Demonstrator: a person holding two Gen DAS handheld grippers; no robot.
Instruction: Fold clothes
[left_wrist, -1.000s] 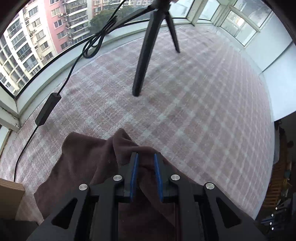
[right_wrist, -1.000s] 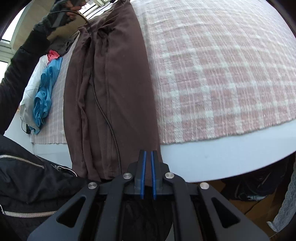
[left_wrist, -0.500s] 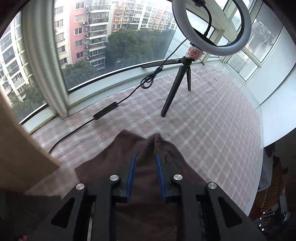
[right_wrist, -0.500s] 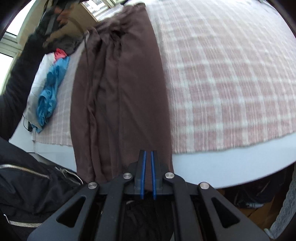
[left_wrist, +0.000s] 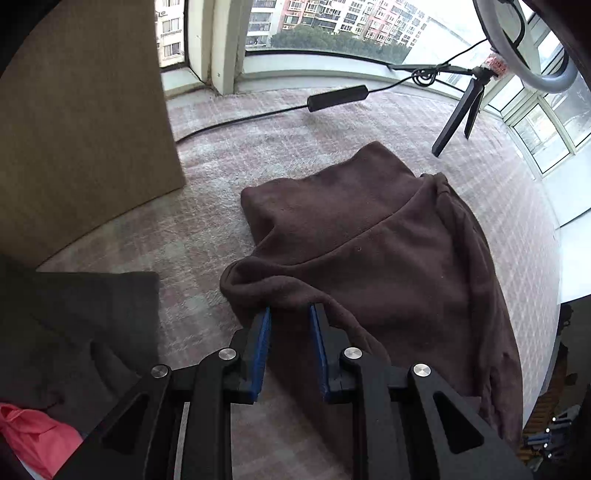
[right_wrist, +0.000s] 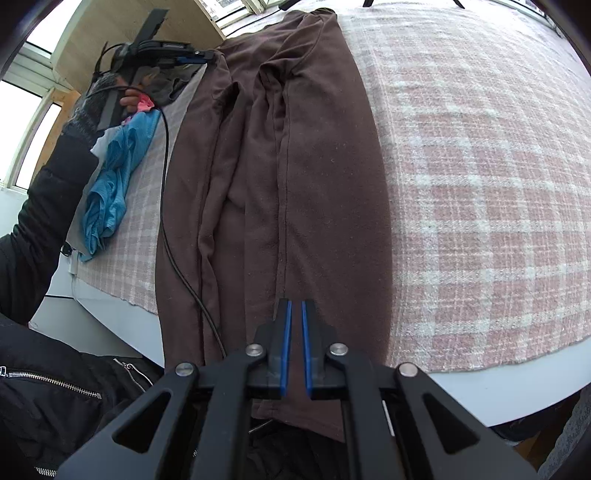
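Observation:
A pair of dark brown trousers (right_wrist: 295, 166) lies lengthwise on a pink plaid blanket (right_wrist: 480, 166), waist end far, leg ends hanging off the near table edge. My right gripper (right_wrist: 294, 306) is shut on the trouser leg fabric near the hem. In the left wrist view the waist end of the trousers (left_wrist: 388, 240) lies bunched on the blanket. My left gripper (left_wrist: 290, 314) has its blue pads slightly apart, closed on a fold of the waistband. It also shows far left in the right wrist view (right_wrist: 199, 57).
A blue garment (right_wrist: 110, 177) and a pink one (left_wrist: 33, 439) lie left of the trousers, with a dark grey garment (left_wrist: 92, 325). A brown board (left_wrist: 74, 129), a ring-light tripod (left_wrist: 461, 114) and its cable with inline box (left_wrist: 338, 98) stand near the windows. A black cable (right_wrist: 173, 229) crosses the trousers.
My left gripper has swung left and lowered, carrying the waistband down onto the blanket. My right gripper keeps its hold on the leg, and the trousers now lie straighter.

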